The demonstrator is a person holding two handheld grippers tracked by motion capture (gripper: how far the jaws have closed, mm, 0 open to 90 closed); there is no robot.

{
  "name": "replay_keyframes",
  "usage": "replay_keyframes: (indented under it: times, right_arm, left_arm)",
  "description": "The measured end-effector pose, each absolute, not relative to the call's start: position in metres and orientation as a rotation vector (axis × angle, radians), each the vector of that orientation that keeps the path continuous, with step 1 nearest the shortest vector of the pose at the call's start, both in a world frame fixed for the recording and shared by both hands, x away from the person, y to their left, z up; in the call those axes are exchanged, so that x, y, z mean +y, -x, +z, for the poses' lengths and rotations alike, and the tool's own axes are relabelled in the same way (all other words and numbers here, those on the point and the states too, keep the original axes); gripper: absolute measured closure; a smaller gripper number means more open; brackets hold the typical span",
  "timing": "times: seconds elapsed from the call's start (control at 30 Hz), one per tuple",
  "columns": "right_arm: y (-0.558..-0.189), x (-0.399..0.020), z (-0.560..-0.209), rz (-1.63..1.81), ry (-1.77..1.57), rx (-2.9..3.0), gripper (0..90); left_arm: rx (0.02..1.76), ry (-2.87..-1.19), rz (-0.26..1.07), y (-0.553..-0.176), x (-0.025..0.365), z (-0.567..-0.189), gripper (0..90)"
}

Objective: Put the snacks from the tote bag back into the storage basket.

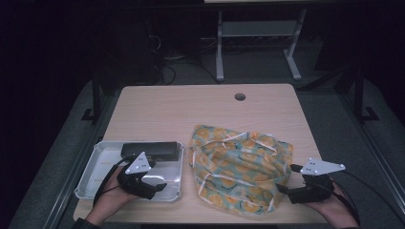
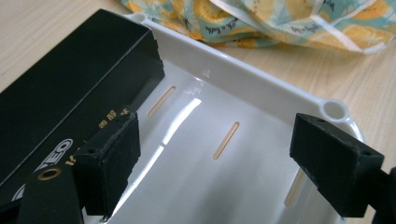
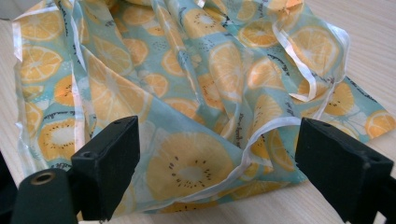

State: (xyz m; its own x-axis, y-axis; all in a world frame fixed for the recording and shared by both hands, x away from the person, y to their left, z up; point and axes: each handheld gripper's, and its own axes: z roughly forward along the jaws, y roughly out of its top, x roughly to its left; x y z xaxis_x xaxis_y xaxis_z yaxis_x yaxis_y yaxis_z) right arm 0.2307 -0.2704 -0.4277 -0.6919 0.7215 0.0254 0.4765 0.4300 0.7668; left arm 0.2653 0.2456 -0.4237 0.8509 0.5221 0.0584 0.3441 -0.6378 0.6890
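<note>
hovering wide open over the white tray (image 2: 261, 88) beside the black box (image 2: 70, 88), the left hand-held gripper (image 2: 219, 158) is waiting while the right hand-held gripper (image 3: 217, 163), jaws spread, is lining up on the orange-print bag's (image 3: 187, 93) near edge to grasp it.

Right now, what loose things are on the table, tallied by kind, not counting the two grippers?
White tray: 1
Black box, lying in the tray: 1
Orange-print bag, crumpled beside the tray: 1
Total: 3
</note>
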Motion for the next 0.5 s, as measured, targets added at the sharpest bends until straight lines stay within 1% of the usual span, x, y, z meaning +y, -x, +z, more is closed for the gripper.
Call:
replay_keyframes:
  times: [0.5]
  right_arm:
    - [-0.2298,-0.2719,-0.4286,1.14,-1.042,2.367,13.1]
  left_arm:
    - [0.608,-2.34,0.316,-0.267,0.2431,-0.4254,15.8]
